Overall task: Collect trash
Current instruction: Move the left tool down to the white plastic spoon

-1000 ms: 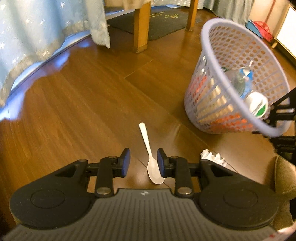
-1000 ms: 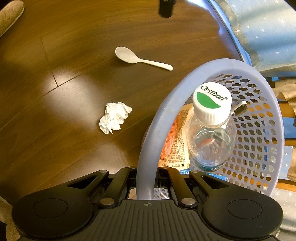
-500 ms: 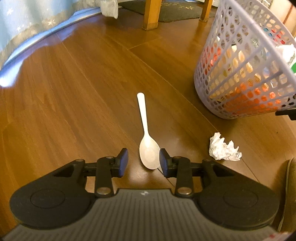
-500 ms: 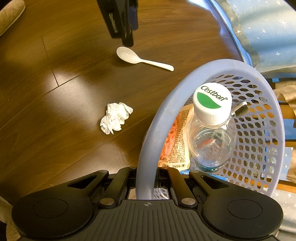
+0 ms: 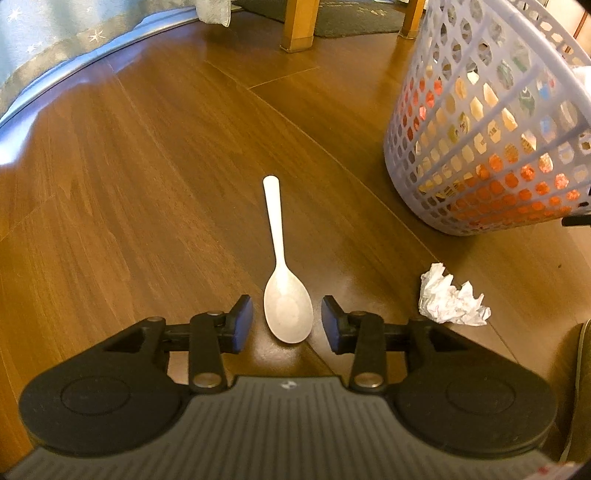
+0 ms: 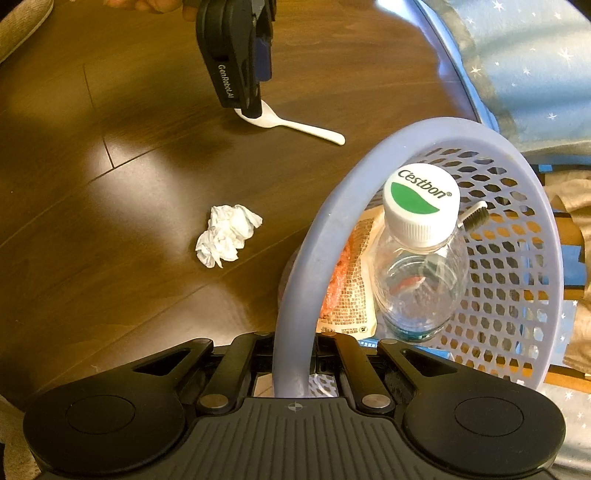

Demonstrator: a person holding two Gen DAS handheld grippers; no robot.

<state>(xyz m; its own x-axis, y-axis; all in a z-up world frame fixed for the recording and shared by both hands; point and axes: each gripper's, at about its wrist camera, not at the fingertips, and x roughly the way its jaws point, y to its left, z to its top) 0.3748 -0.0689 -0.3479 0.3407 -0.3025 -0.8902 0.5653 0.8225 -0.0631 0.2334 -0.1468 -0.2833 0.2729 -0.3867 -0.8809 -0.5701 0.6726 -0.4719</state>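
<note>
Floor (image 5: pixel 147 184): dark brown wood planks, glossy, with a bright patch of reflected light.

Curtain (image 6: pixel 535 74): pale blue with small stars, hanging to the floor at the edge of the room.

Table legs (image 5: pixel 297 26): two, light wood, standing at the far side on a dark mat (image 5: pixel 351 18).

Basket (image 6: pixel 517 258): lavender plastic, lattice wall, tilted, its lower edge near the floor. Its thick rim runs between the fingers of the right gripper (image 6: pixel 293 369), whose jaws are clamped on that rim. Through the wall in the left wrist view (image 5: pixel 480 129), orange and cream wrappers show inside.

Bottle (image 6: pixel 419 273): clear plastic, white cap with a green mark and the word "Cestbon", lying in the basket. A toothbrush head (image 6: pixel 474 216) pokes up just beside the cap. An orange printed packet (image 6: pixel 347 288) lies against the bottle.

Left gripper (image 5: pixel 284 325): black, blue pads, pointing steeply down at the floor. Its jaws are opening; the spoon's bowl lies between them, neither pad touching it. From the right wrist view (image 6: pixel 255 96) its fingertips sit right over the bowl.

Spoon (image 5: pixel 284 295): white plastic, flat on the floor, handle pointing away from the left gripper.

Tissue (image 5: pixel 448 299): crumpled white wad on the floor, between spoon and basket, apart from both.
</note>
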